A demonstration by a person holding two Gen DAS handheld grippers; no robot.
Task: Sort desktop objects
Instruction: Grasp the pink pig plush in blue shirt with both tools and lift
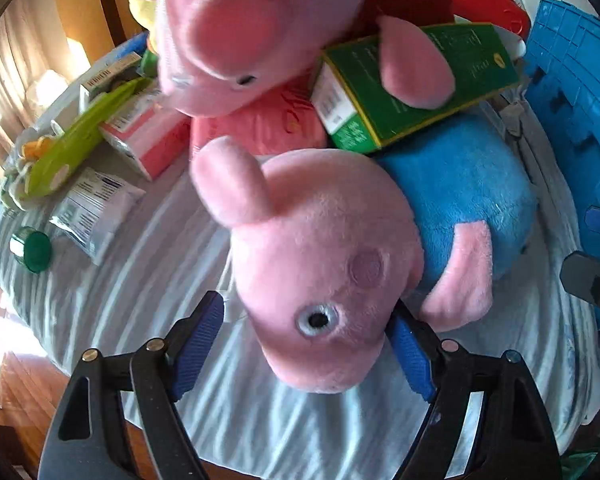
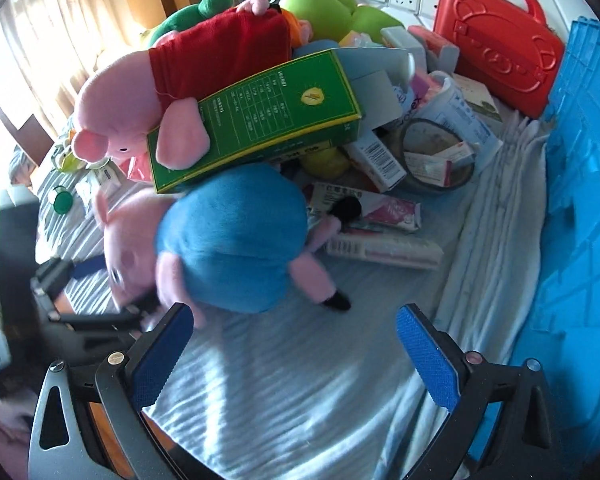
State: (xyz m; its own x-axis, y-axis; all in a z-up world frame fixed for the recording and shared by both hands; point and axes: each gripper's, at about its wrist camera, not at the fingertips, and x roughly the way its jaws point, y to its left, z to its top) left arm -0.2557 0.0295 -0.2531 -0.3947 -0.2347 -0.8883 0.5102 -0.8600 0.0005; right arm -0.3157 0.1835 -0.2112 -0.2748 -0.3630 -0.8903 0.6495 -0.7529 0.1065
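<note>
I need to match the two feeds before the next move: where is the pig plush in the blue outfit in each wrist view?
Left wrist: the pig plush in the blue outfit fills the centre, its head between the fingers of the left claw.
Right wrist: the same plush lies left of centre, beyond the open right claw.
Shared landmark: the green box leaning over the plush's blue body.

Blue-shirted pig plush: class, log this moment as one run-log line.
left gripper: open around head of blue-shirted pig plush | right gripper: open, empty | green box: resting on plush | surface: striped cloth
</note>
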